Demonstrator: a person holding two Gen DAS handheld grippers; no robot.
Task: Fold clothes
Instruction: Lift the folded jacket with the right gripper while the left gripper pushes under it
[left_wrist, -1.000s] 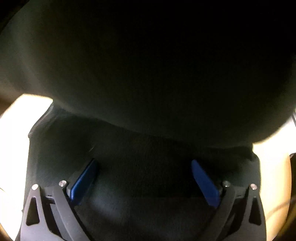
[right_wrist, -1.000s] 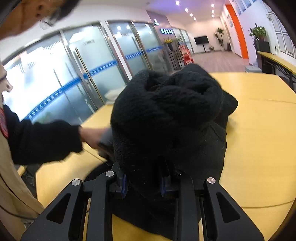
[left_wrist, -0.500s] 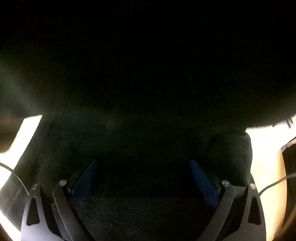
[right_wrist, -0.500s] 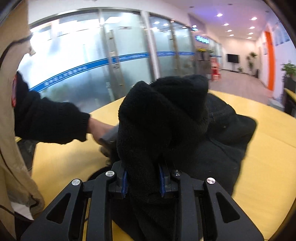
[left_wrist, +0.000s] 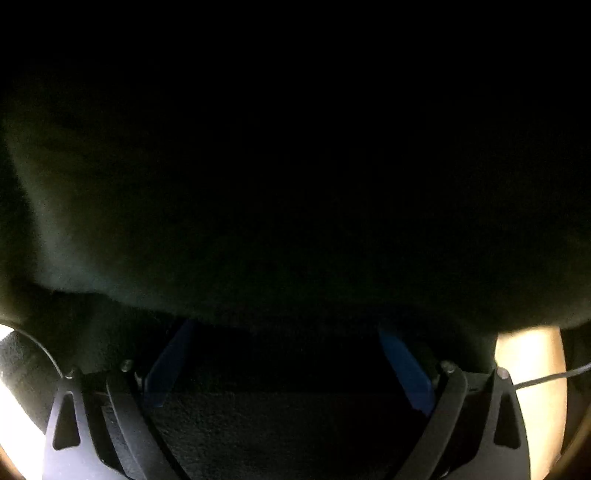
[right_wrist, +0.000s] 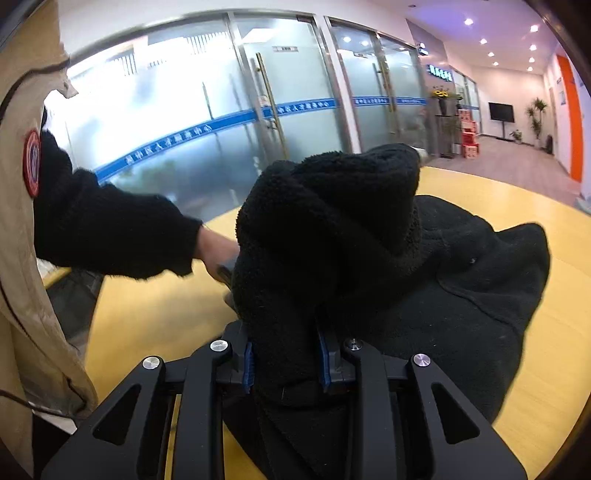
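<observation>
The right gripper (right_wrist: 285, 363) is clamped on a thick bunch of black fleece (right_wrist: 325, 236), with the blue pads (right_wrist: 248, 365) pressed against the cloth on both sides. The bunch rises up from the jaws in a rolled hump, and the rest of the fleece spreads to the right over the yellow table (right_wrist: 546, 369), lying flat there with a seam running across it.

To the left of the hump a hand (right_wrist: 218, 251) in a black sleeve (right_wrist: 110, 229) reaches in under the raised cloth; what it holds is mostly hidden behind the fleece. A tan coat (right_wrist: 22, 258) with a round red patch fills the left edge. Frosted glass doors (right_wrist: 280, 110) with a blue stripe stand behind the table.

In the left wrist view the left gripper (left_wrist: 288, 354) has its jaws spread wide, its blue pads (left_wrist: 168, 363) well apart. It sits under the fleece (left_wrist: 258, 184), which drapes over the view and darkens nearly all of it. More fleece lies beneath and between the fingers, but the pads do not close on it. A strip of bright table (left_wrist: 528, 369) shows at the lower right.
</observation>
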